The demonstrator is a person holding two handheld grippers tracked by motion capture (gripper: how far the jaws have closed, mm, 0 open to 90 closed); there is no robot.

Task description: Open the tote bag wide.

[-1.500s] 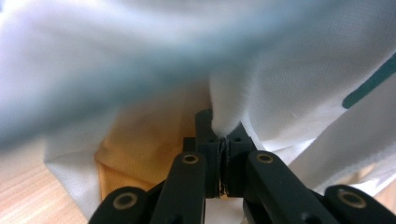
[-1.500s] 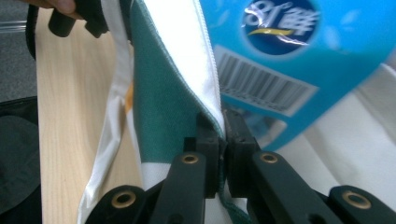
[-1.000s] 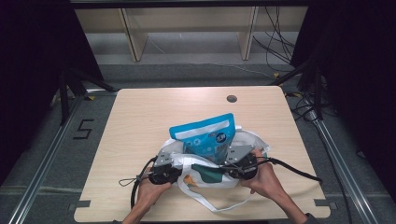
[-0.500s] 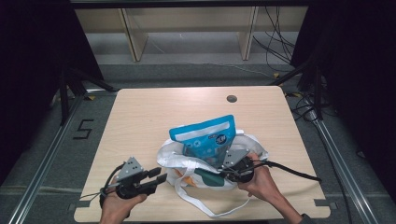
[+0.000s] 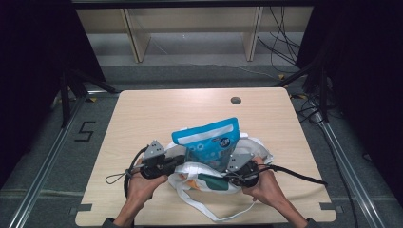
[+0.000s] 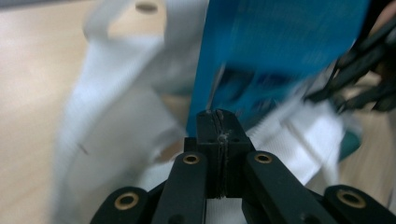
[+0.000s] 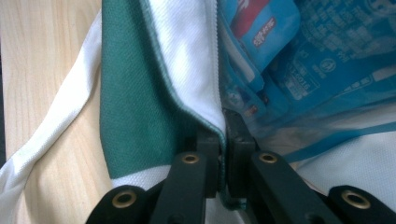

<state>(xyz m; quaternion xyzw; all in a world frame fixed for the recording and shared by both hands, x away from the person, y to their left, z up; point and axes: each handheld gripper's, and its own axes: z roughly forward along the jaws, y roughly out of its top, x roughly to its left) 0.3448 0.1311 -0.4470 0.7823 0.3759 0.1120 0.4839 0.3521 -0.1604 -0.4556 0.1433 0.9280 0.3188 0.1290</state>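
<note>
My white fabric tote bag with the dark green panel (image 5: 215, 183) lies on the light wooden table (image 5: 142, 114), near its front edge, between my two hands. The bag's mouth is open, and a blue plastic pouch with white print (image 5: 209, 142) stands partly inside it, its upper part rising above the bag's rim. A white strap of the bag (image 5: 209, 213) loops out onto the table toward me.

My right gripper (image 7: 223, 122) has its jaws closed on the bag's rim: the white cloth with the green edging runs down between the pads, green panel (image 7: 133, 93) on one side, the blue pouch (image 7: 317, 60) inside the bag on the other. In the high view this gripper (image 5: 228, 178) sits at the bag's right front.

My left gripper (image 6: 217, 116) has its jaws pressed together, with nothing visible between the pads. Its tips sit just before the blue pouch (image 6: 280, 42), with white bag cloth (image 6: 116, 126) on either side. In the high view it (image 5: 180, 161) is at the bag's left edge.
</note>
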